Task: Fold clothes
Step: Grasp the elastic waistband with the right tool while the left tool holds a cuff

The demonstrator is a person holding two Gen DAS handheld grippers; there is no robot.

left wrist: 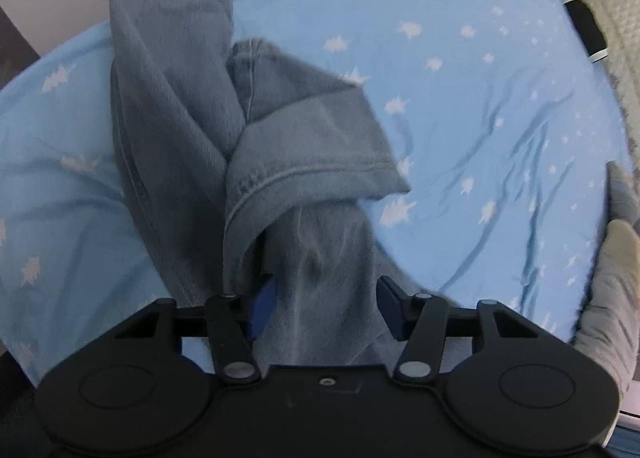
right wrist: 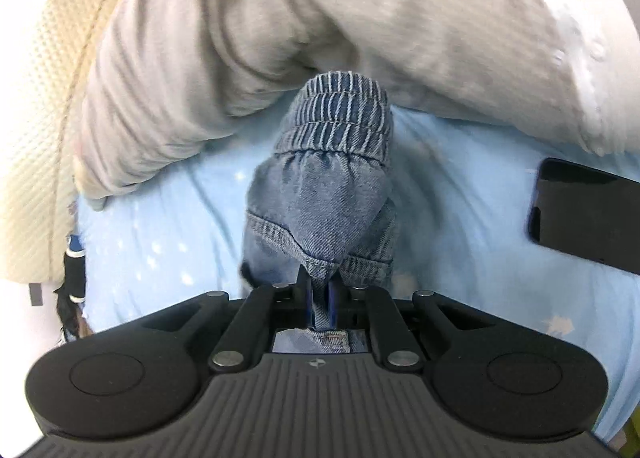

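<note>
A pair of blue denim jeans [left wrist: 192, 105] lies bunched on the light blue star-print sheet [left wrist: 480, 117], one hemmed leg end folded across the middle. My left gripper [left wrist: 324, 290] points steeply down and a thick fold of the denim fills the gap between its half-spread fingers. In the right wrist view the jeans [right wrist: 320, 197] rise off the sheet [right wrist: 168, 242], elastic waistband [right wrist: 340, 113] farthest from me. My right gripper [right wrist: 320, 284] is shut on a thin pinch of that denim between its blue pads.
A large grey ribbed garment [right wrist: 280, 17] lies beyond the jeans. A black phone [right wrist: 584, 209] rests on the sheet at right. A cream quilted cover [right wrist: 32, 97] borders the left. A grey-sleeved hand [left wrist: 616, 278] and a black cylinder [left wrist: 584, 29] sit at the right.
</note>
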